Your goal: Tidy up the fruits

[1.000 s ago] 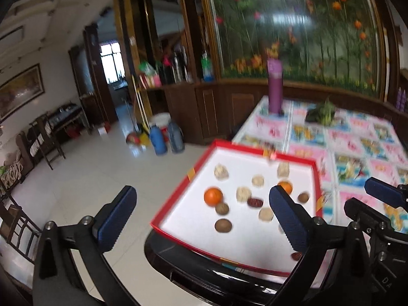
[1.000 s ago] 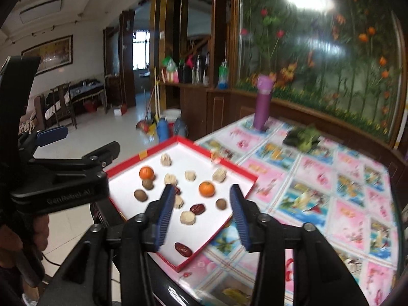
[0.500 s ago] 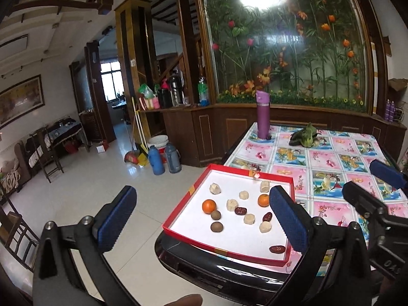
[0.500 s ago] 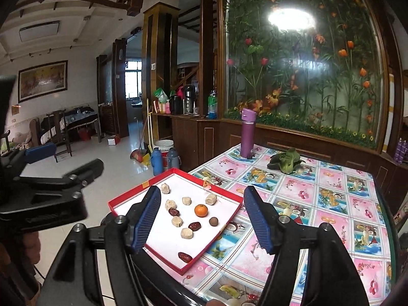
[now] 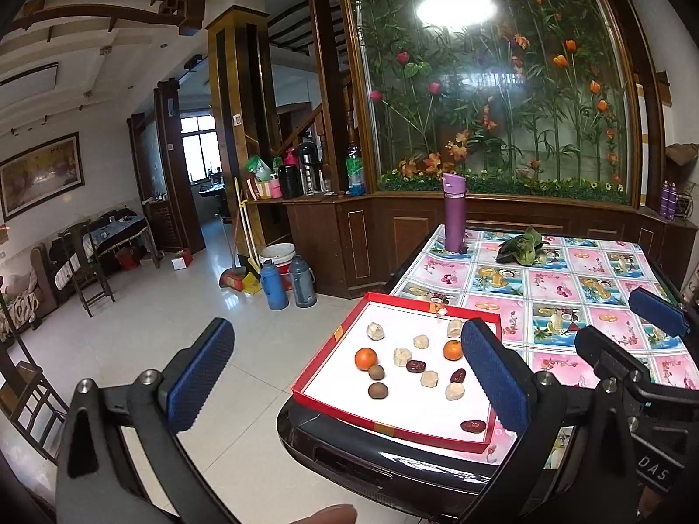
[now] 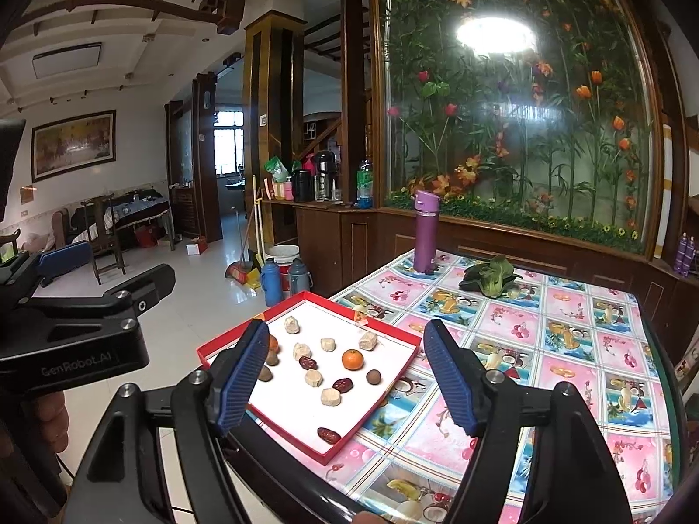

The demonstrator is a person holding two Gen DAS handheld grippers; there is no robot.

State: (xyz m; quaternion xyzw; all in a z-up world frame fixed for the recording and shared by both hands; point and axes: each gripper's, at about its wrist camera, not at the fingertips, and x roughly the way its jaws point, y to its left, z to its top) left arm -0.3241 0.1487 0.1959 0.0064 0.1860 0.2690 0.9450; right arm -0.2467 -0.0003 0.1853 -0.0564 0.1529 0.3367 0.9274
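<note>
A dark-rimmed table covered by a glossy pink-and-blue cloth printed with fruit pictures (image 6: 568,349) fills the right side of both wrist views, set before a tall glass panel backed with artificial flowers and bamboo (image 5: 502,87). At the table's near left corner lies a shallow rectangular tray with a red rim and a white floor (image 5: 323,364), and all the fruit to be sorted is scattered loose inside it. The left gripper with black arms and blue ribbed pads (image 5: 345,380) hangs above and short of the table edge, its jaws spread wide with nothing between them. The right gripper of the same build (image 6: 345,375) also hangs short of the tray, its jaws opening and holding nothing (the tray only shows through the gap, well beyond the pads). At the table's far edge stands an upright purple flask with a lilac cap (image 6: 426,231), and to its right lies a bunch of dark green leafy vegetable (image 6: 491,279). In the tray, one round orange (image 5: 365,358) sits toward the left side and a second orange (image 5: 452,349) toward the right; just beside the first lie two small brown round fruits (image 5: 376,372). Pale beige chunks (image 5: 402,356) are spread through the middle and far part, apart from one another. Dark red dates (image 5: 415,366) lie among them, and one more date (image 5: 473,426) lies alone near the tray's near right corner.
</note>
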